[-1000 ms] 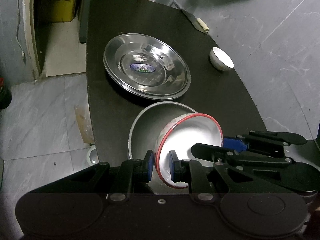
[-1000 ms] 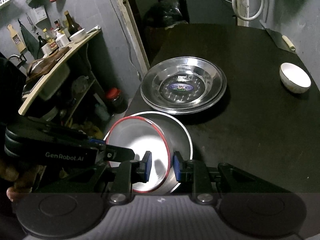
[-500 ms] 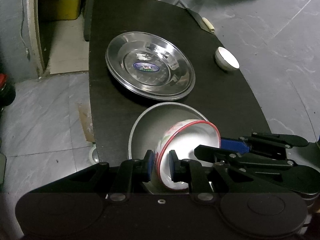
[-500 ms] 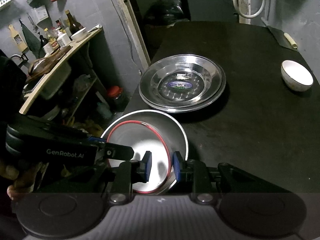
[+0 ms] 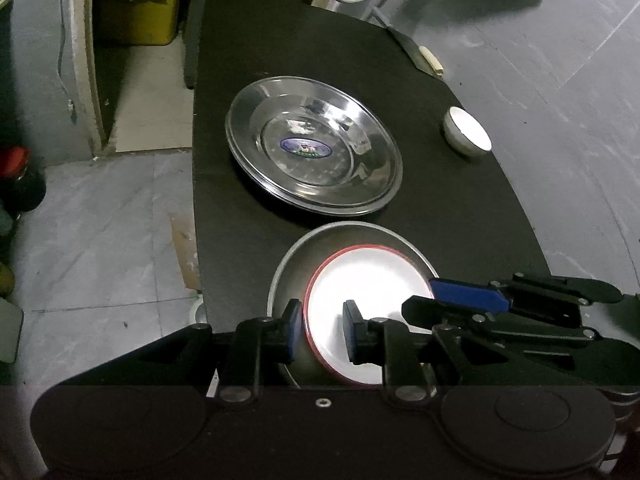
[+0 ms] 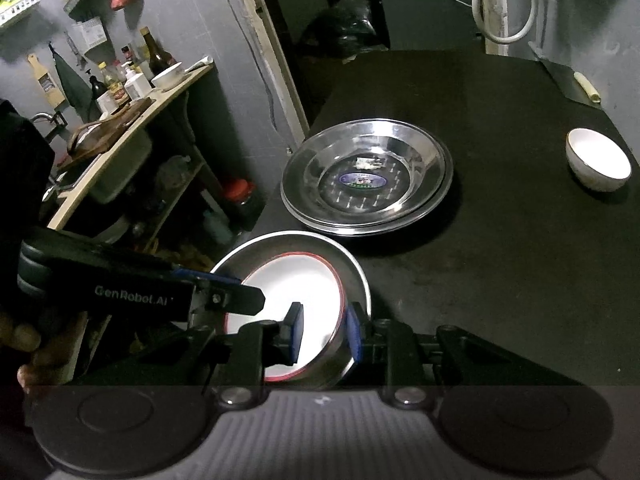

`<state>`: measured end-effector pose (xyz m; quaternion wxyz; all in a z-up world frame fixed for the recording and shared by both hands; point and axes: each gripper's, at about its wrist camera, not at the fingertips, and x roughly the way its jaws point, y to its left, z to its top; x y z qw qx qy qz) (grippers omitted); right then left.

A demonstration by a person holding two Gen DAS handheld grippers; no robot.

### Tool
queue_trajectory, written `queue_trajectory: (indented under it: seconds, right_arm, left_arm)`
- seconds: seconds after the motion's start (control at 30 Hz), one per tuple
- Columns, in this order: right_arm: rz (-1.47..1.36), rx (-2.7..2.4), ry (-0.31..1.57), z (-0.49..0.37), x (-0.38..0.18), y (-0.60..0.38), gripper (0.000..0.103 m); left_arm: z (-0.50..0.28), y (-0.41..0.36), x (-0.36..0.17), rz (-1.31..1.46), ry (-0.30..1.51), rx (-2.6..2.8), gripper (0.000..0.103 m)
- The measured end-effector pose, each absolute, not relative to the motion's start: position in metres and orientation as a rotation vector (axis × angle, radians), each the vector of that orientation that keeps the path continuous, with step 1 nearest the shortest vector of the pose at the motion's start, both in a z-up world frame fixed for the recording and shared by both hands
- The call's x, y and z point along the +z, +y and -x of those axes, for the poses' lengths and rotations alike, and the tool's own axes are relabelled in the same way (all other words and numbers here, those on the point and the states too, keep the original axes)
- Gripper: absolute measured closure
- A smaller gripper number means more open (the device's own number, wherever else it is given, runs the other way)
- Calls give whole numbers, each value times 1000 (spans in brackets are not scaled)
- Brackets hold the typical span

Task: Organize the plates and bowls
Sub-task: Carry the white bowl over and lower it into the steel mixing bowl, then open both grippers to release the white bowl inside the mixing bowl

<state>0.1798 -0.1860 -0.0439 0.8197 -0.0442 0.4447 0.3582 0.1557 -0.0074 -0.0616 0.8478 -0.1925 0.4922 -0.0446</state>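
A white red-rimmed bowl point(image 5: 364, 284) point(image 6: 288, 288) sits level inside a steel bowl point(image 5: 332, 240) point(image 6: 352, 268) at the near table edge. My left gripper point(image 5: 319, 330) is open, its fingers straddling the red rim's near-left side with a gap on both sides. My right gripper point(image 6: 324, 334) is open around the near-right walls of both bowls; it also shows in the left wrist view point(image 5: 460, 304). Stacked steel plates point(image 5: 314, 144) point(image 6: 366, 178) lie in the table's middle. A small white bowl point(image 5: 466, 132) point(image 6: 598, 164) stands far right.
The black table point(image 5: 460, 208) point(image 6: 500, 280) ends close on the left, with tiled floor point(image 5: 100, 220) below. A knife point(image 5: 416, 54) lies at the far right edge. A wooden shelf point(image 6: 120, 128) with bottles and a sink stands left of the table.
The red-rimmed bowl was tilted and pinched in my left gripper; now it lies level in the steel bowl and the left jaws have spread. The right jaws have widened too.
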Motion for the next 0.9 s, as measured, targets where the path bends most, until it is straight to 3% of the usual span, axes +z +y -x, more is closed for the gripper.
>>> queue_trajectory:
  seconds: [0.17, 0.33, 0.47, 0.63, 0.7, 0.77, 0.9]
  right_arm:
    - [86, 784, 939, -183, -43, -188, 76]
    - [72, 815, 904, -186, -39, -195, 73]
    - [64, 816, 879, -191, -36, -203, 64]
    - [22, 777, 863, -202, -35, -219, 44]
    - [2, 750, 859, -208, -35, -228, 26]
    - [-19, 722, 854, -215, -37, -238, 15]
    - [-66, 658, 844, -232, -41, -258, 2]
  left_arm:
    - [-157, -8, -56, 398, 1025, -76, 79]
    - [-163, -11, -47, 384, 1004, -61, 68]
    - [-171, -14, -41, 376, 989, -51, 57]
    - [-186, -24, -35, 362, 954, -42, 36]
    - [-193, -29, -34, 355, 949, -48, 24]
    - [-201, -36, -33, 344, 945, -56, 15]
    - [-216, -52, -32, 295, 945, -59, 1]
